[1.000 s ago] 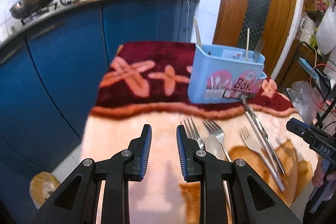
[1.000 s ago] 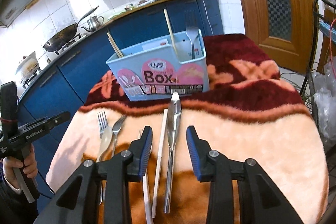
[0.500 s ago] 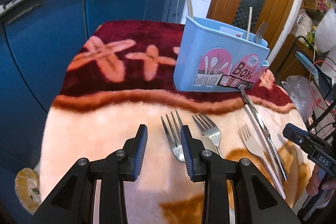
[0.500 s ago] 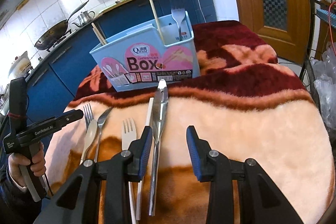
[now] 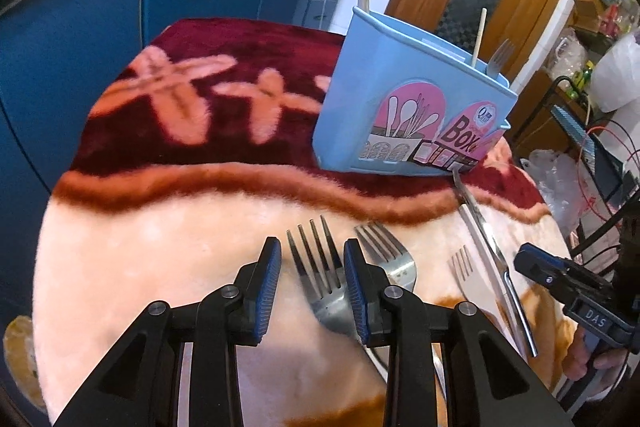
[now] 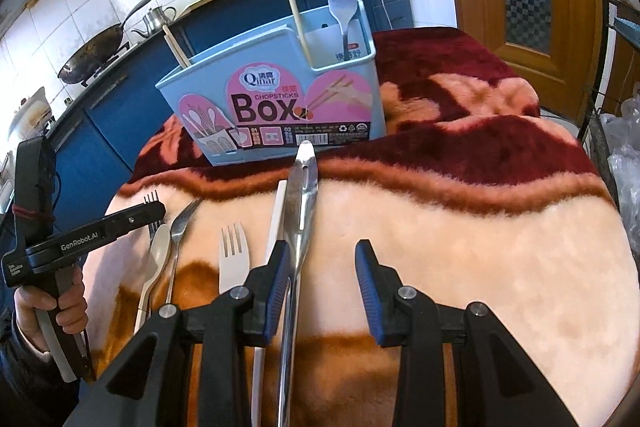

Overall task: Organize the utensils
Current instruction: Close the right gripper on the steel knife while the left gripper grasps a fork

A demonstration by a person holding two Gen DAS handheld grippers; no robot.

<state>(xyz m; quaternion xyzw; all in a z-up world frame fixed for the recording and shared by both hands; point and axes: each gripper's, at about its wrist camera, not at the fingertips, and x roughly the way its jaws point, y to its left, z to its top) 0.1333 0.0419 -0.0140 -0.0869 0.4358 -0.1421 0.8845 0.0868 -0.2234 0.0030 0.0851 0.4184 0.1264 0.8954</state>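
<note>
The left claw has dropped lower and slid right since a second ago: its spread pads now straddle the head of a steel fork, tines pointing away toward the far side. A moment back that fork sat just right of the claw; now it lies between the two fingers, which have not closed on it, so the claw holds nothing. A second steel fork lies just right of the right pad, and a white plastic fork further right.

The right claw stands wide open and empty over the fuzzy blanket covering the worktop. It has shifted right; the steel tongs that were between its fingers now run beside its left pad. A white chopstick lies alongside the tongs, to their left.

The blue utensil box stands at the far side on the dark red band, holding a fork and chopsticks upright.
</note>
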